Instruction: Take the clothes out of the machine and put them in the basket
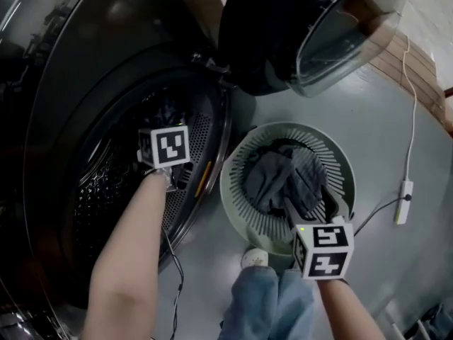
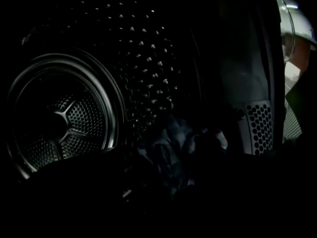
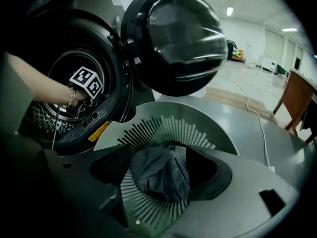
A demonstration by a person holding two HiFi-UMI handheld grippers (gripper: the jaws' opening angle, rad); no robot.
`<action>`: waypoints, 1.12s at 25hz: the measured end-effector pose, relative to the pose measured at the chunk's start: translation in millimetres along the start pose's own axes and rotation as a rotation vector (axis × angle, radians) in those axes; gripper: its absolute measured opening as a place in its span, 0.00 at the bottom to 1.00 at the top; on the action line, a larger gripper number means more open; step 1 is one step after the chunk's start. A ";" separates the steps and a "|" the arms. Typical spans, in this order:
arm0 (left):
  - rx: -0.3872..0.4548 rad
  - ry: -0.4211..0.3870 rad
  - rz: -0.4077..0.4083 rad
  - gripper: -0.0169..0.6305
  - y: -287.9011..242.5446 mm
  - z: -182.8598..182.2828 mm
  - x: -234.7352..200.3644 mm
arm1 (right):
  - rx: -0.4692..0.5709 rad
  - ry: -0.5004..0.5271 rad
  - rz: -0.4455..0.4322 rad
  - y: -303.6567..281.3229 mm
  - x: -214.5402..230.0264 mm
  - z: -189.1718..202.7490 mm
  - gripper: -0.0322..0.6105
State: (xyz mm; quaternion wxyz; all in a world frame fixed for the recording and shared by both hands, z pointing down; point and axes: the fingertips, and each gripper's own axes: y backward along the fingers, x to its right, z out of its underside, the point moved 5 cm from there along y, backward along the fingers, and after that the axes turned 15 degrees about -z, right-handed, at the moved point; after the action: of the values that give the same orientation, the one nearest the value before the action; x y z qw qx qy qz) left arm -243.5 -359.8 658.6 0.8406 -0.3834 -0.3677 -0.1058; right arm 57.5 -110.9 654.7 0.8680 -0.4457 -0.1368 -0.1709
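Observation:
The washing machine's drum (image 1: 120, 183) is open at the left. My left gripper reaches into it; in the head view only its marker cube (image 1: 164, 147) shows. In the left gripper view my left gripper (image 2: 173, 175) is two dark shapes standing apart, short of a dark crumpled garment (image 2: 173, 145) on the drum floor. A round green basket (image 1: 237, 161) stands on the floor and holds grey clothes (image 1: 283, 179). My right gripper (image 1: 309, 204) hangs over them, open, with the grey clothes (image 3: 161, 175) low between its jaws.
The machine's round door (image 1: 311, 27) swings open above the basket. A white cable with a power strip (image 1: 403, 200) lies on the grey floor at the right. The person's jeans-clad knees (image 1: 272, 303) and a shoe (image 1: 253, 258) are just before the basket.

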 end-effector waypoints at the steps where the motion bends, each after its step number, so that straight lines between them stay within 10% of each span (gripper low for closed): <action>1: 0.019 -0.057 -0.004 0.75 -3.3 -4.9 2.6 | -0.002 0.043 -0.012 -11.9 -3.7 -7.0 0.59; 8: 0.032 -0.200 0.243 0.69 -34.5 -12.8 28.9 | -0.016 0.329 -0.114 -73.1 -35.5 -47.7 0.59; 10: -0.035 -0.223 0.228 0.36 -35.9 -1.8 23.0 | -0.011 0.351 -0.138 -76.2 -38.7 -48.3 0.59; 20: 0.074 0.013 0.088 0.27 72.2 22.0 12.1 | -0.078 0.288 -0.115 -8.9 -29.1 -21.1 0.58; 28: 0.124 0.138 0.160 0.27 154.2 14.7 -13.7 | -0.078 0.211 -0.061 56.8 -14.2 -9.4 0.58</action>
State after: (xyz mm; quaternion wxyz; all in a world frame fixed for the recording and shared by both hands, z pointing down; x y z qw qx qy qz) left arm -190.2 -245.2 568.1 0.8917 -0.3507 -0.2832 -0.0414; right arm 69.2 -85.2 602.6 0.8541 -0.4541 -0.0512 -0.2482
